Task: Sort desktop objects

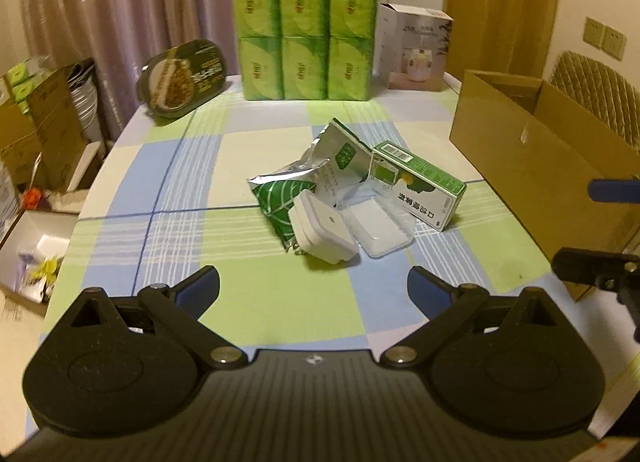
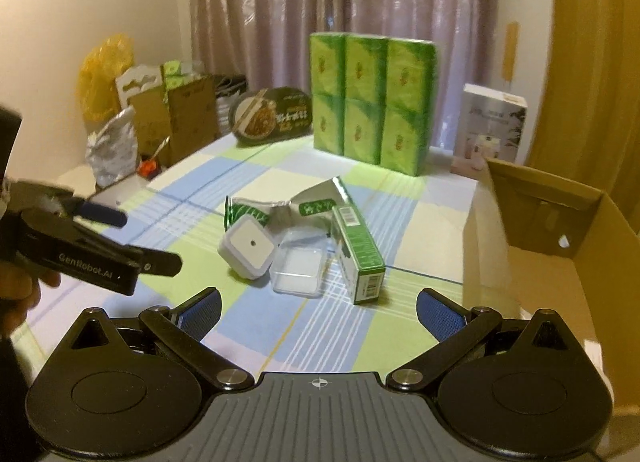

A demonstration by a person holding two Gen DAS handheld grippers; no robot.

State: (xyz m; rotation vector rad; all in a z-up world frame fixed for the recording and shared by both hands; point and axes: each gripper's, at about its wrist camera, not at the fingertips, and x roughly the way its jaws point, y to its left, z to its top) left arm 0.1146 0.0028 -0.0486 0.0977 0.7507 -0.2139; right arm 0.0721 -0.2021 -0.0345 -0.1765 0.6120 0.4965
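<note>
Four small things sit bunched mid-bench (image 1: 132, 166): a white plug adapter (image 1: 320, 232) touching a clear plastic case (image 1: 376, 224), a green carton (image 1: 424, 182) just beside it, and crumpled foil packets (image 1: 316, 166) half hidden behind. The print on them is too small to read. The cardboard box (image 1: 532, 158) is cut off at the right edge. Only the right wrist view shows a hand (image 2: 18, 294) gripping the left hand-held gripper (image 2: 148, 242). Both the left hand-held gripper and the right hand-held gripper (image 2: 318, 312) hover spread wide, empty.

A six-pack of green tissue packets (image 1: 306, 32) stands upright at the table's far edge, a dark oval noodle bowl (image 1: 182, 78) leaning just left, pinkish curtains (image 2: 340, 10) behind
</note>
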